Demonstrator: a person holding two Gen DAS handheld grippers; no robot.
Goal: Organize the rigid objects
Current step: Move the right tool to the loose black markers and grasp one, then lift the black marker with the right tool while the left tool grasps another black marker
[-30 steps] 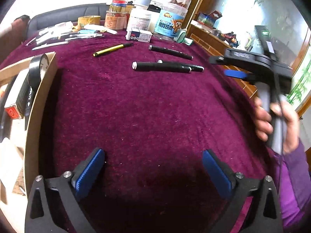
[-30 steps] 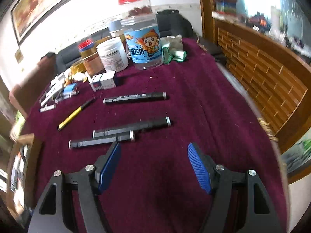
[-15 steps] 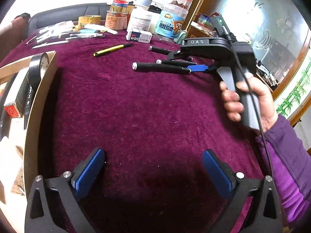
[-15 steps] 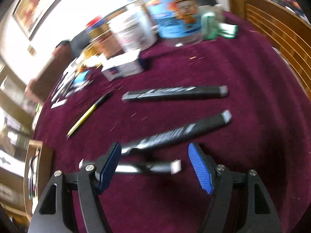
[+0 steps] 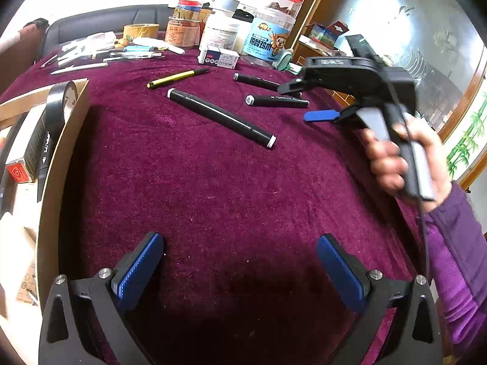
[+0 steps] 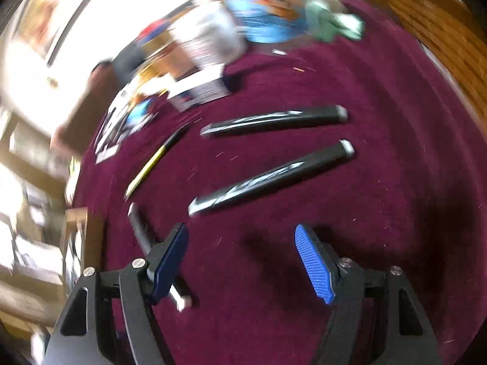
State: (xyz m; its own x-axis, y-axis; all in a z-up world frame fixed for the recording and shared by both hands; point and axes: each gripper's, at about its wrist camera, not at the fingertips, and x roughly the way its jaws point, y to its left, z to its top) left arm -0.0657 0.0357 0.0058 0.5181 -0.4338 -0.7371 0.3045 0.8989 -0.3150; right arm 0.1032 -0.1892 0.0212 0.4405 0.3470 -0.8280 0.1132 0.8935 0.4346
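Observation:
Three black markers lie on the maroon cloth. The longest marker (image 5: 222,117) lies slantwise near the middle; in the right wrist view this marker (image 6: 143,237) runs behind my left finger, outside the jaws. Two shorter markers (image 5: 277,101) (image 5: 258,81) lie beyond it, also seen as the nearer marker (image 6: 271,176) and the farther marker (image 6: 274,120). A yellow pen (image 5: 178,77) lies farther left. My right gripper (image 5: 299,103) (image 6: 240,237) hovers open just over the cloth by the markers, with nothing between its pads. My left gripper (image 5: 240,252) is open and empty over bare cloth.
A wooden box (image 5: 61,158) at the left holds a black tape roll (image 5: 54,112) and small packs. Jars (image 5: 271,30), a white carton (image 5: 217,57), a tape roll (image 5: 141,32) and several pens crowd the far edge. A hand (image 5: 392,158) in a purple sleeve holds the right gripper.
The right gripper has come down and tipped toward the markers. The longest marker has swung from lying crosswise to slanting, and now lies outside the right gripper's left finger. The left gripper stayed still.

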